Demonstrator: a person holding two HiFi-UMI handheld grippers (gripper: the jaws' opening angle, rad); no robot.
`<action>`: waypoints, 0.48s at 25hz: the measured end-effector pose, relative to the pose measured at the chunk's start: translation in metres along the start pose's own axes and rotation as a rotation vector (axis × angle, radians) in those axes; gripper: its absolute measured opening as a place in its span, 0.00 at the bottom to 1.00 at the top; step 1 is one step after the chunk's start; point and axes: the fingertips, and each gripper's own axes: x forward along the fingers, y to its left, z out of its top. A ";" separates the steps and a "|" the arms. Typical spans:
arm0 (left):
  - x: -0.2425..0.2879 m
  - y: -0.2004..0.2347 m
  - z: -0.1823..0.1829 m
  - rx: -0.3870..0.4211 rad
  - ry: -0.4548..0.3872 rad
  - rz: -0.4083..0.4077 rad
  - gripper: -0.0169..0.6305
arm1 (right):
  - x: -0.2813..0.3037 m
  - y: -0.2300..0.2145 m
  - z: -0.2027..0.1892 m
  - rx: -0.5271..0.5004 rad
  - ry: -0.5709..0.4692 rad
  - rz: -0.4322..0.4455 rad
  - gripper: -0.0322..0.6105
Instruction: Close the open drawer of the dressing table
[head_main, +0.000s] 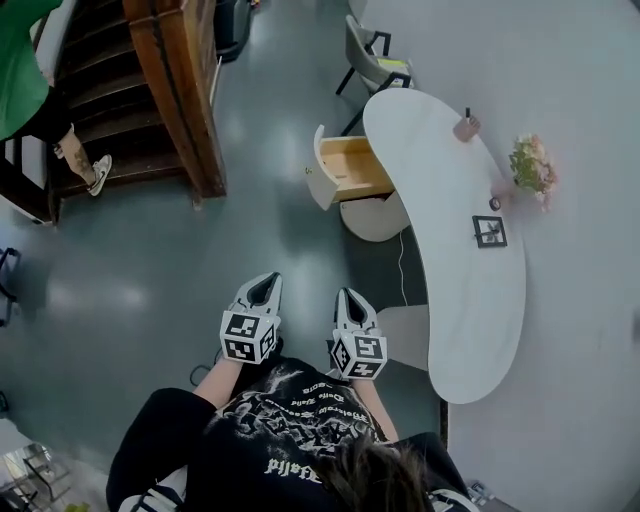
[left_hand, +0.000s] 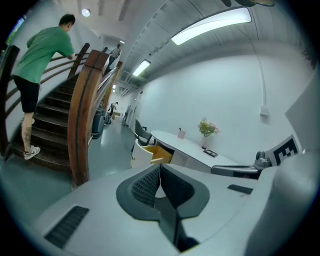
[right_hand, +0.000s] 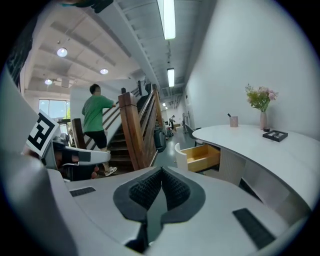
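While I stand on the glossy grey floor (head_main: 150, 270), the dark wooden staircase (head_main: 180, 90) rises ahead on my left, with a person in a green shirt (head_main: 20, 60) on its steps. The long curved white desk (head_main: 470, 280) runs along my right. A grey chair (head_main: 372, 55) stands past its far end. The task's white-fronted drawer with pale wooden sides (head_main: 352, 170) hangs pulled out from under the desk's far end, well apart from both my tools. My left hand-held gripper (head_main: 264, 285) and right hand-held gripper (head_main: 347, 296) sit side by side low in front of me, each with its jaws pressed together on nothing. On the desk are a bunch of pale flowers (head_main: 530, 165), a black square frame (head_main: 489, 231) and a small pink cup (head_main: 466, 127).
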 end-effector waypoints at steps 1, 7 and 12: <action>0.008 0.007 0.006 0.001 -0.001 -0.006 0.06 | 0.011 -0.001 0.003 0.006 0.006 -0.006 0.09; 0.044 0.049 0.030 0.029 0.023 -0.055 0.06 | 0.066 0.009 0.021 0.031 0.017 -0.044 0.09; 0.065 0.081 0.048 0.034 0.033 -0.076 0.06 | 0.096 0.017 0.026 0.046 0.029 -0.080 0.09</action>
